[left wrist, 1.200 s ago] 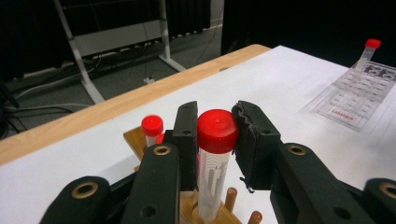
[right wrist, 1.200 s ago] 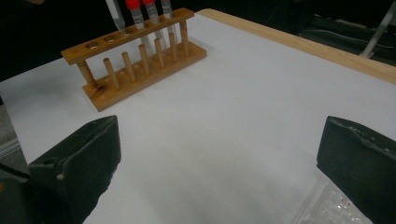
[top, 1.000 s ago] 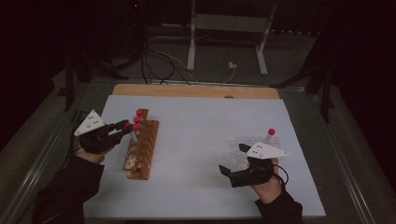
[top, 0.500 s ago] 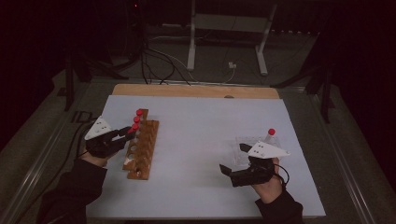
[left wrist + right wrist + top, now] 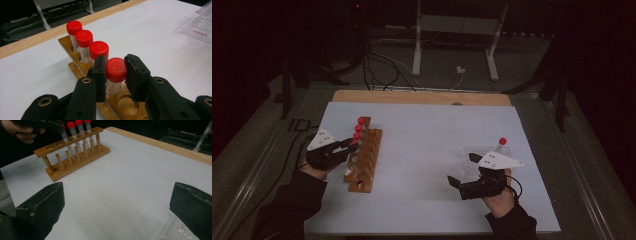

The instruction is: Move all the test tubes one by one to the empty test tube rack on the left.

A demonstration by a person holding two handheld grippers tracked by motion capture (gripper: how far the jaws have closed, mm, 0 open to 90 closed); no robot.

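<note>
Our left claw (image 5: 115, 72) is clamped on the red screw cap of a clear plastic tube (image 5: 116, 71), one black jaw pressed against each side of the cap. That tube stands upright in a hole of the long wooden tube rack (image 5: 363, 160), fourth in a row, with three more red-capped clear tubes (image 5: 85, 41) lined up just beyond it toward the far end. Nearer to us the rack's holes (image 5: 128, 107) are open. In the high view the left claw (image 5: 349, 146) reaches in from the left side of the rack, which lies lengthwise on the left part of the white surface (image 5: 422, 150), its far end near a pale wooden strip (image 5: 422, 97) along the surface's far edge.

Our right claw (image 5: 462, 170) rests on the right part of the surface, well apart from the rack, its two black jaws spread wide with nothing but bare white surface between them (image 5: 117, 202). Just beside it, on its far right, lies a flat clear plastic tray (image 5: 472, 157), and a single red-capped tube (image 5: 502, 145) stands upright at the tray's far right corner.
</note>
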